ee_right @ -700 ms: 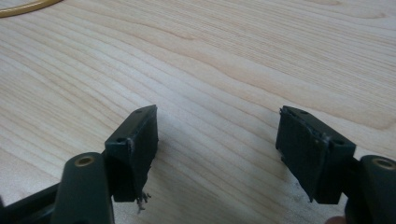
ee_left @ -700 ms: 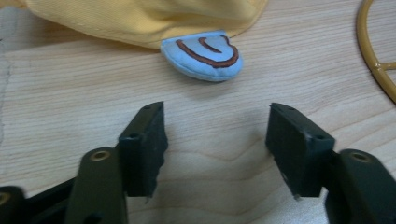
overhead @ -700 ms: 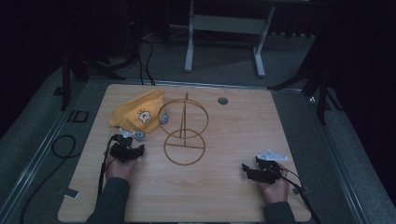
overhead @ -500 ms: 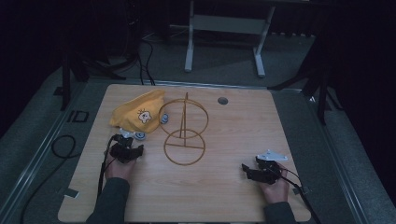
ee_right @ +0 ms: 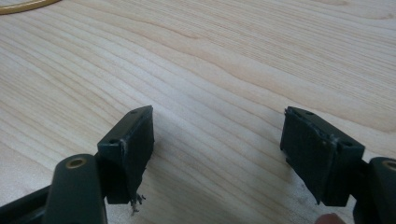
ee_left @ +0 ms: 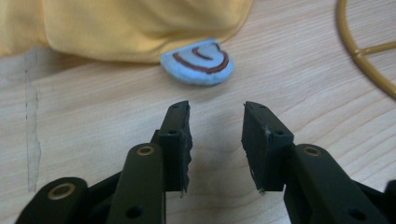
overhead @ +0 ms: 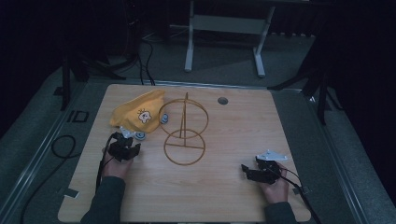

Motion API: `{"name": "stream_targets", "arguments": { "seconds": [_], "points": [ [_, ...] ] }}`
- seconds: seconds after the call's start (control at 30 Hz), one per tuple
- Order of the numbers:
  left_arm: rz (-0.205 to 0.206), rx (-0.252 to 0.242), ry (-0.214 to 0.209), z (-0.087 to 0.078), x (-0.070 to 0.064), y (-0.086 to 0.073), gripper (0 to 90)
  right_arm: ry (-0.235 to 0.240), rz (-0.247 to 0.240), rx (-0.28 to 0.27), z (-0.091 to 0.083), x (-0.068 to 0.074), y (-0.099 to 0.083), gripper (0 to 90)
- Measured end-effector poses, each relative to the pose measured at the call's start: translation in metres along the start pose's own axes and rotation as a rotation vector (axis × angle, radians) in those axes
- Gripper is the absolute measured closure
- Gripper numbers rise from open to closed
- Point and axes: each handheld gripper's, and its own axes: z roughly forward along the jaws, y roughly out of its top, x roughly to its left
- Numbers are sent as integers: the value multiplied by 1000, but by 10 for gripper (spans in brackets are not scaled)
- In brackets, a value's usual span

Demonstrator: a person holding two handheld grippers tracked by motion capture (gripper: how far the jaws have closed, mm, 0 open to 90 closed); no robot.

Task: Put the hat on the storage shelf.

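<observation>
Staying just short of the yellow hat's (ee_left: pixel 116 28) blue ear (ee_left: pixel 198 63), the left hand-held gripper (ee_left: pixel 215 126) remains narrowly open, the right hand-held gripper (ee_right: pixel 217 140) wide.

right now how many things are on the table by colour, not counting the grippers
yellow: 1, the yellow hat
blue: 2, a blue ear flap near the left gripper and a second blue flap, both at the hat's edge
gold: 1, the gold wire stand
dark: 1, the round table grommet
total: 5
</observation>
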Motion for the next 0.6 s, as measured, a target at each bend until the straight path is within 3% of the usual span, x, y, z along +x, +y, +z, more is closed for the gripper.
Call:
{"name": "stream_targets", "arguments": {
  "seconds": [0.43, 0.6],
  "points": [
    [78, -10, -24, 6, 1, 19, 643, 2, -2, -1, 0, 0, 0, 256],
    [109, -8, -25, 12, 1, 25, 602, 3, -3, -1, 0, 0, 0, 256]
  ]
}}
